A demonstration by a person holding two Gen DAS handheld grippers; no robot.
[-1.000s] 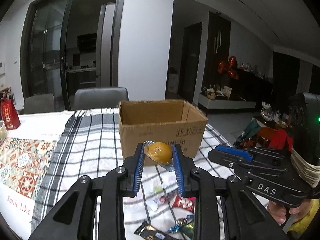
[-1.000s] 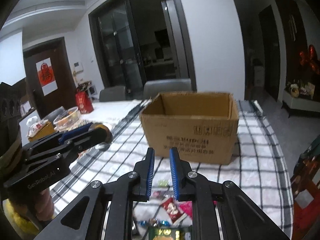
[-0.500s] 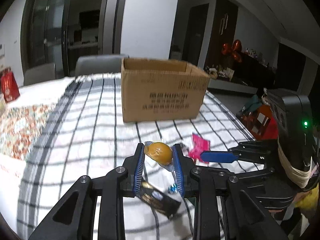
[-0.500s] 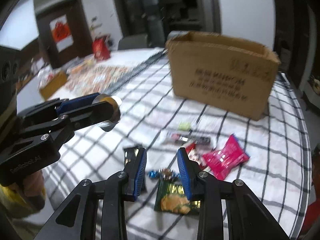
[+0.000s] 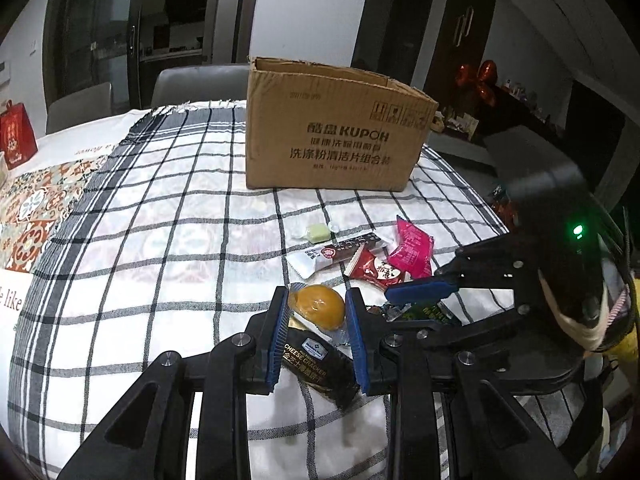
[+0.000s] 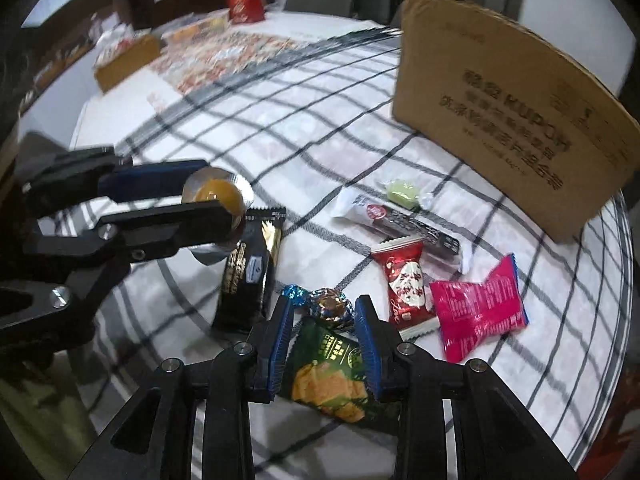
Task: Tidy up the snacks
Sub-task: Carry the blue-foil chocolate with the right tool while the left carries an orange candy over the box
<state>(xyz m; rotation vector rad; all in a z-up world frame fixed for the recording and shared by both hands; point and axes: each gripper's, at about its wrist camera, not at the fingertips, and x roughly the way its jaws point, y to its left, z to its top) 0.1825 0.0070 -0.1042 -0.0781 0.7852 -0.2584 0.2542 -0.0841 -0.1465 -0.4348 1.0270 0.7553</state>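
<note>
My left gripper (image 5: 317, 312) is shut on an orange jelly cup (image 5: 318, 307), held above a black cracker packet (image 5: 320, 360). It also shows in the right wrist view (image 6: 212, 204) with the orange jelly cup (image 6: 218, 198). My right gripper (image 6: 323, 330) is open, low over a green snack bag (image 6: 330, 376) and a foil candy (image 6: 330, 304). An open cardboard box (image 5: 332, 132) stands behind the snacks. A red packet (image 6: 406, 280), a pink packet (image 6: 478, 308), a white-and-black bar (image 6: 400, 224) and a green candy (image 6: 402, 192) lie on the checked cloth.
The table carries a checked cloth (image 5: 160, 232) and a patterned cloth (image 5: 36, 200) at left. A red gift box (image 5: 16, 136) stands far left. Grey chairs (image 5: 192, 84) stand behind the table. A small brown box (image 6: 128, 60) sits far off.
Both grippers have dropped from box height down to the snack pile. My right gripper opened wider over the green bag. My left gripper kept hold of the jelly cup.
</note>
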